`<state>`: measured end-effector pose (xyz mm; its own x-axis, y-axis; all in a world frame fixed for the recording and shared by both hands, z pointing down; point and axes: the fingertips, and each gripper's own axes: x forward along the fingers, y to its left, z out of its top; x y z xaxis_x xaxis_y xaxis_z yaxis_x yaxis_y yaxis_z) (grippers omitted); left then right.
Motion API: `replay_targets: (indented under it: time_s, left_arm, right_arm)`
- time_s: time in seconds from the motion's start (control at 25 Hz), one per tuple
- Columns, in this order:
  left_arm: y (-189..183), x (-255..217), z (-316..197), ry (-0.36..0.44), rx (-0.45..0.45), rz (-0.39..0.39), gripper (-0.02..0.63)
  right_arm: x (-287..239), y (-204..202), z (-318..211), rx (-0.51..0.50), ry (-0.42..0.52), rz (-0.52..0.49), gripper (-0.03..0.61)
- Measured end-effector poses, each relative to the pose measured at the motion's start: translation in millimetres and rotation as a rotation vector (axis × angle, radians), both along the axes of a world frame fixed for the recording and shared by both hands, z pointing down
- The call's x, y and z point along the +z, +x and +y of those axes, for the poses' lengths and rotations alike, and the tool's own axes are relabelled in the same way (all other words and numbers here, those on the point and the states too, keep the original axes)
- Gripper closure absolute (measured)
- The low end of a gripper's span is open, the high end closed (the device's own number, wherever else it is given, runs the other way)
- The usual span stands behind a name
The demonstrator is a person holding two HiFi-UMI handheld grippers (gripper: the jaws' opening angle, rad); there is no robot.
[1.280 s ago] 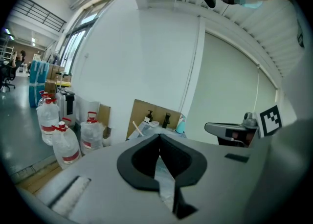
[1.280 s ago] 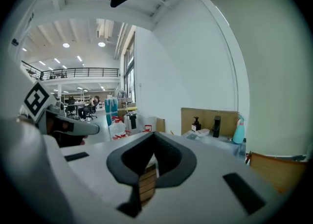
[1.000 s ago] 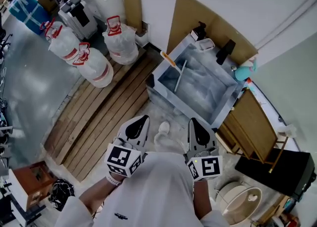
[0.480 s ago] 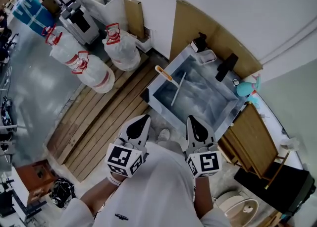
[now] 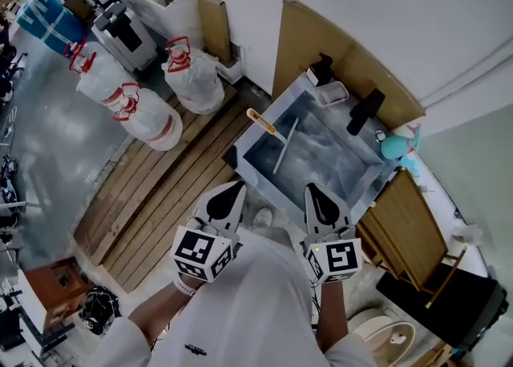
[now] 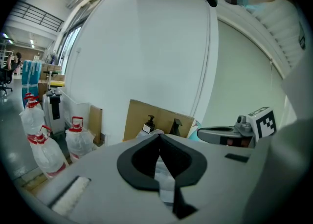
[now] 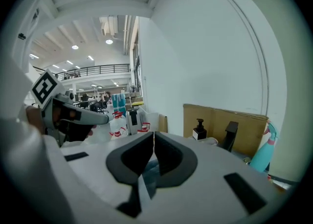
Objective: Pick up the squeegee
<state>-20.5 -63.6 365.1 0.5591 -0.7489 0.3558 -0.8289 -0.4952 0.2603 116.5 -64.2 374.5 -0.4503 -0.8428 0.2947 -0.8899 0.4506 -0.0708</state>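
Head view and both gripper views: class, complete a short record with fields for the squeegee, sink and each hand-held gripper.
squeegee: lying inside the sink, untouched
sink: metal, backed by cardboard
left hand-held gripper: shut, empty, short of the sink
right hand-held gripper: shut, empty, short of the sink
task status: squeegee not yet picked up

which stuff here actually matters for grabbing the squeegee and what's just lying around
For the job:
- squeegee, lying in the sink
- left gripper and right gripper, both shut and empty, not yet at the sink

Just lying about:
- water jugs
- soap dispenser
- black tap
- teal toy
- cardboard sheet
- wooden pallet
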Motion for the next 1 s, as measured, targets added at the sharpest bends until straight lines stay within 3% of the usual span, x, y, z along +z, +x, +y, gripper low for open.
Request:
replay_targets:
  time_s: [0.56, 0.68, 1.0]
  left_arm:
    - [-8.0, 29.9, -48.7, -0.058, -0.007, -0.020, 0.607]
    - [-11.5, 43.1, -60.3, -0.076, -0.007, -0.025, 0.608]
    - [-17.5, 77.0, -89.4, -0.126, -0.009, -0.023, 0.607]
  right_arm:
    - [28.1, -24.8, -69.8, -0.120, -0.028, -0.004, 0.569]
    - [45.8, -34.6, -85.5, -0.163, -0.051, 0.012, 0.454]
    - [79.2, -57.2, -126.9, -0.244, -0.093, 0.046, 0.434]
